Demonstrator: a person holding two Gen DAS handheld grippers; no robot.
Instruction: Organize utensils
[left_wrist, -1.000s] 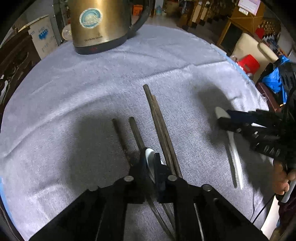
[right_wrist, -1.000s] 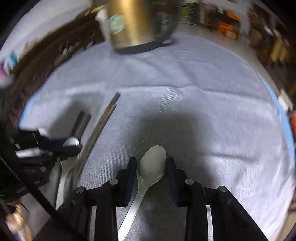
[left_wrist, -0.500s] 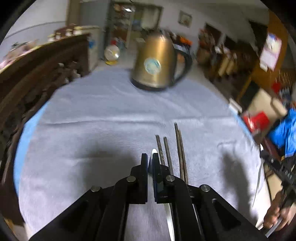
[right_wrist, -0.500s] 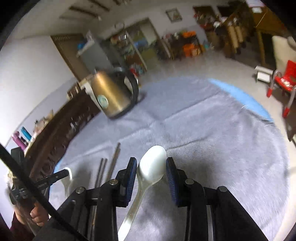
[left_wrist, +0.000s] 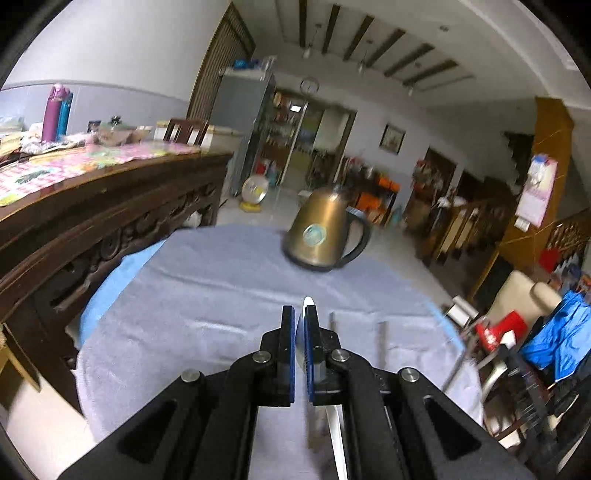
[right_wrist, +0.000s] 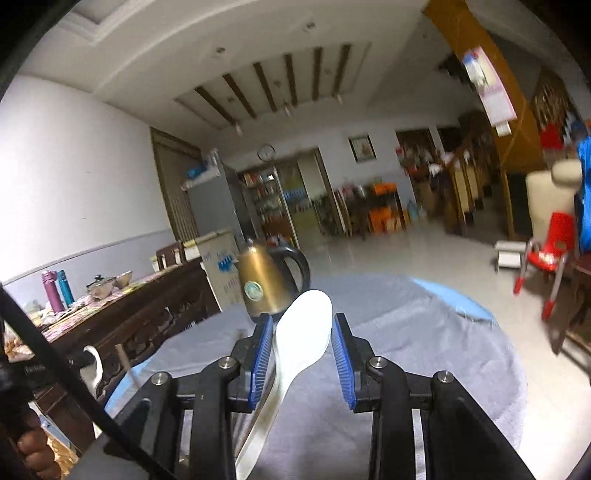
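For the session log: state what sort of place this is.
Most likely a home's open living and dining room: a gold electric kettle on a cloth-covered table, a carved wooden sideboard, and a fridge behind.

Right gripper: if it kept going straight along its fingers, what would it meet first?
Probably the gold kettle, directly beyond the right gripper and its held spoon; depth is hard to judge.

A glossy white spoon (right_wrist: 303, 332) is seen above a matt grey cloth (right_wrist: 424, 347), backed by a brushed brass-toned metal kettle (right_wrist: 264, 284) and carved dark wood (left_wrist: 110, 221).
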